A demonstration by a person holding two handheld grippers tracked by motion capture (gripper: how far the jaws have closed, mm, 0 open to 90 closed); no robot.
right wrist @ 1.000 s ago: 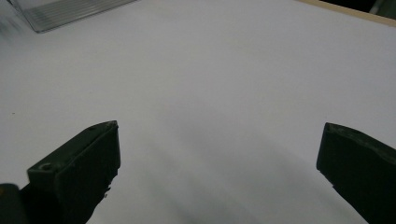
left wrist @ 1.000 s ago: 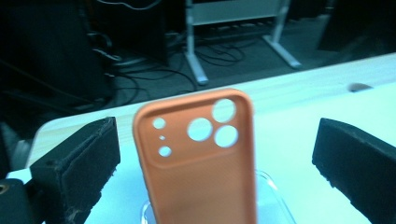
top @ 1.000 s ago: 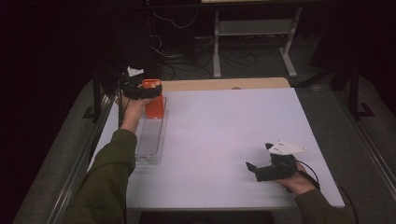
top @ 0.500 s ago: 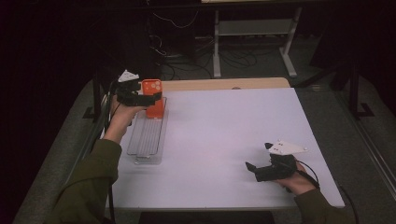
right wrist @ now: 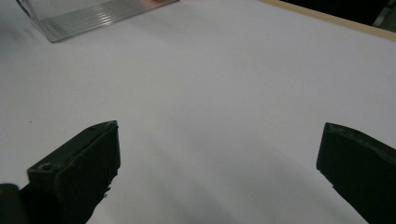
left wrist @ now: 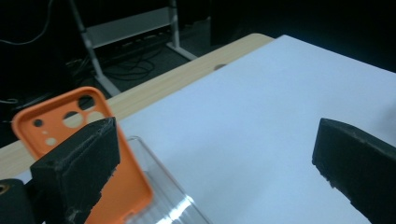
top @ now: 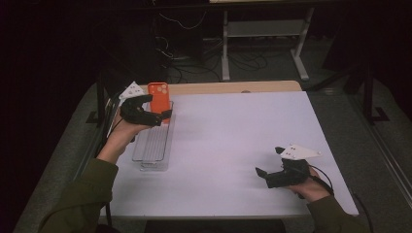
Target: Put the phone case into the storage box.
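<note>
An orange phone case (top: pixel 158 96) stands upright in the far end of a clear slotted rack (top: pixel 151 145) at the table's left side. My left gripper (top: pixel 158 108) hovers just in front of the case, open, with nothing between its jaws. In the left gripper view the case (left wrist: pixel 70 122) sits behind the left jaw, outside the gap of the left gripper (left wrist: pixel 215 158), and the rack's rim (left wrist: pixel 173 205) shows below. My right gripper (top: pixel 267 160) rests low near the table's front right, open and empty. Bare white table lies between the jaws of the right gripper (right wrist: pixel 219 158).
The white tabletop (top: pixel 233 136) has a wooden strip (top: pixel 233 87) along its far edge. The clear rack (right wrist: pixel 93 16) lies far off in the right gripper view. Beyond the table are a metal stand (top: pixel 262 34) and cables on a dark floor.
My left gripper has drawn back from over the orange case toward the person, and the case now stands uncovered in the rack. The right gripper has not moved.
</note>
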